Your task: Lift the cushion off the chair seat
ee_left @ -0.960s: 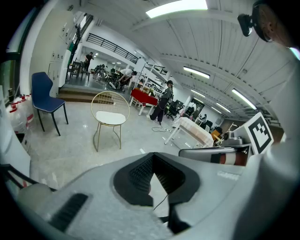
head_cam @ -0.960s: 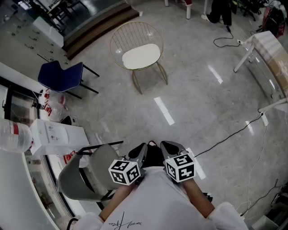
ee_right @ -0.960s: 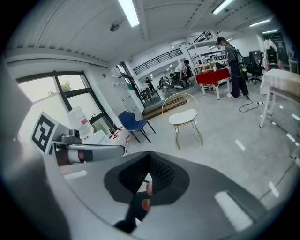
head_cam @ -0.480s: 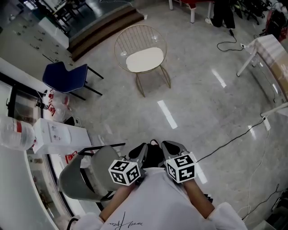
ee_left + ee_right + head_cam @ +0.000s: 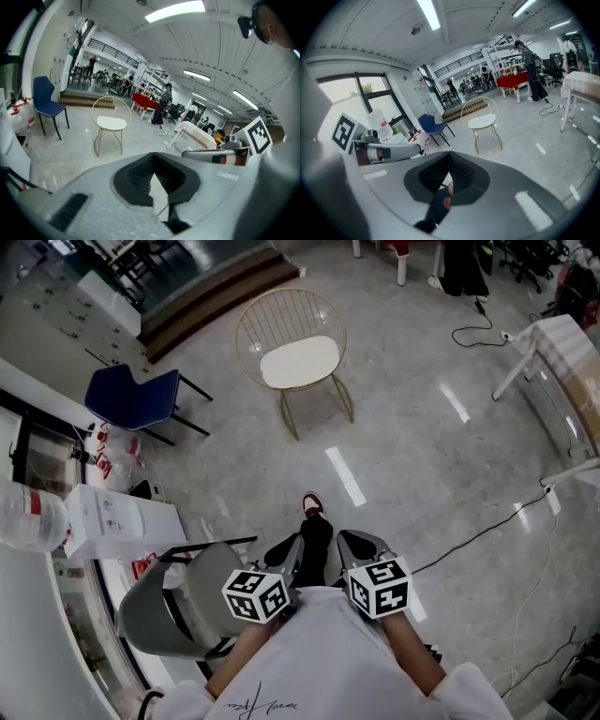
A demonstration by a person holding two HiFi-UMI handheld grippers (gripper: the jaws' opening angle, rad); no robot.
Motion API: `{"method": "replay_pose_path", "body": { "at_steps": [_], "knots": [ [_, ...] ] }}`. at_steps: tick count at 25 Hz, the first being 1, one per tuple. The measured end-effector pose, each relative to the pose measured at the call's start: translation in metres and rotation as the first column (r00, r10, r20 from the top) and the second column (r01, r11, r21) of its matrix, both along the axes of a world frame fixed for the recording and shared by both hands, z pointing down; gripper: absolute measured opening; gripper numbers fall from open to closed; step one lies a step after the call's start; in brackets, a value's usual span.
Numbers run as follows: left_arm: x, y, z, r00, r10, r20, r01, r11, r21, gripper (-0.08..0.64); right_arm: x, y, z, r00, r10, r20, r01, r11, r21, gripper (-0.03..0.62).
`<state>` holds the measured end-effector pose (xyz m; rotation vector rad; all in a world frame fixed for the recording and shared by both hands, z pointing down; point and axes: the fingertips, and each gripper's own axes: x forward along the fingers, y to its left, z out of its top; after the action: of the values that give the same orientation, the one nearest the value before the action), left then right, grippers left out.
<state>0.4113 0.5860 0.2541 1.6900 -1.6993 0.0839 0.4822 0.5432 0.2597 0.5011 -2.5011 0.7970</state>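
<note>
A cream cushion (image 5: 299, 361) lies on the seat of a gold wire chair (image 5: 285, 310) far ahead across the floor. The same cushion (image 5: 111, 123) shows small in the left gripper view, and the cushion (image 5: 481, 121) again in the right gripper view. My left gripper (image 5: 288, 557) and right gripper (image 5: 354, 547) hang side by side close to my body, both shut with nothing held. A wide stretch of bare floor separates them from the chair. My foot in a dark shoe (image 5: 313, 518) steps out between them.
A blue chair (image 5: 132, 399) stands left of the gold one. A grey chair (image 5: 173, 608) sits at my left side, with boxes and a water bottle (image 5: 28, 521) beyond it. A white table (image 5: 565, 362) stands at the right, and cables (image 5: 487, 531) trail across the floor.
A foot has come forward between the grippers. The gold chair has shifted slightly in the head view. Both grippers stay shut at my body.
</note>
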Motion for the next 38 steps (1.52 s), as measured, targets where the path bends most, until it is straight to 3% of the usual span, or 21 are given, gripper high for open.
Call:
{"method": "replay_pose_path", "body": {
  "at_steps": [13,20,28,38],
  "knots": [
    [-0.063,-0.057,0.009,0.999,-0.005,0.033,0.004,1.000,0.029,-0.002,-0.043,-0.059,0.002,0.998,0.048,-0.031,-0.047,0.998,0.042,0.008],
    [-0.104,-0.099,0.011,1.000,-0.001,0.012,0.000,0.999,0.046,-0.002,-0.092,-0.098,0.000,0.998,0.018,-0.062,-0.013,0.997,0.078,0.008],
    [-0.157,-0.143,0.014,0.999,0.008,-0.044,-0.006,0.999,0.045,-0.002,-0.152,-0.133,0.002,0.993,-0.035,-0.114,0.042,0.997,0.059,0.008],
    [-0.240,-0.193,0.007,0.997,-0.014,-0.077,0.018,0.998,0.052,-0.002,-0.229,-0.188,-0.007,0.990,-0.045,-0.136,0.055,0.996,0.067,0.008]
  ]
}}
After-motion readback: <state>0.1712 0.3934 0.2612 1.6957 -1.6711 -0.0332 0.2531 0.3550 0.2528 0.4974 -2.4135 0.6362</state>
